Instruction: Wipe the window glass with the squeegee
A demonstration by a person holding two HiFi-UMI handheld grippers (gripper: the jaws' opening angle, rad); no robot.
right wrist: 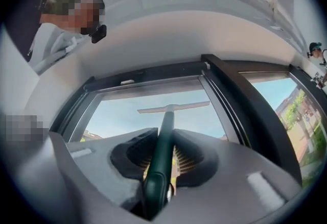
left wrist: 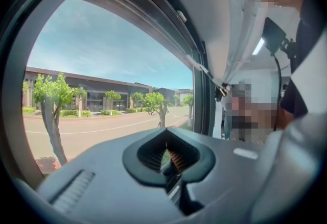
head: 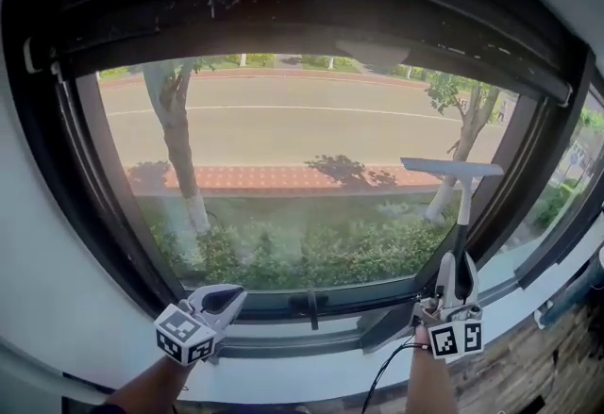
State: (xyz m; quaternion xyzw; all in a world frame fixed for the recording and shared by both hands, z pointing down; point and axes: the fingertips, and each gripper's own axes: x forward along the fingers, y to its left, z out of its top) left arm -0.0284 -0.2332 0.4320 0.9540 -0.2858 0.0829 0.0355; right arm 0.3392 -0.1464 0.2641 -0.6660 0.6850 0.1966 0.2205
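The squeegee [head: 453, 178] stands upright against the window glass [head: 283, 148] at the right, its pale blade level and its dark green handle [right wrist: 162, 151] running down into my right gripper [head: 457, 288], which is shut on the handle. In the right gripper view the blade [right wrist: 173, 108] lies across the pane above the jaws. My left gripper [head: 219, 301] rests low at the left by the sill, shut with nothing between its jaws [left wrist: 167, 159].
A dark window frame [head: 85, 176] surrounds the pane, with a handle [head: 312, 306] at the bottom centre. A white sill [head: 311, 374] runs below. A second window section [head: 566, 205] stands at the right. A cable [head: 382, 374] hangs from the right gripper.
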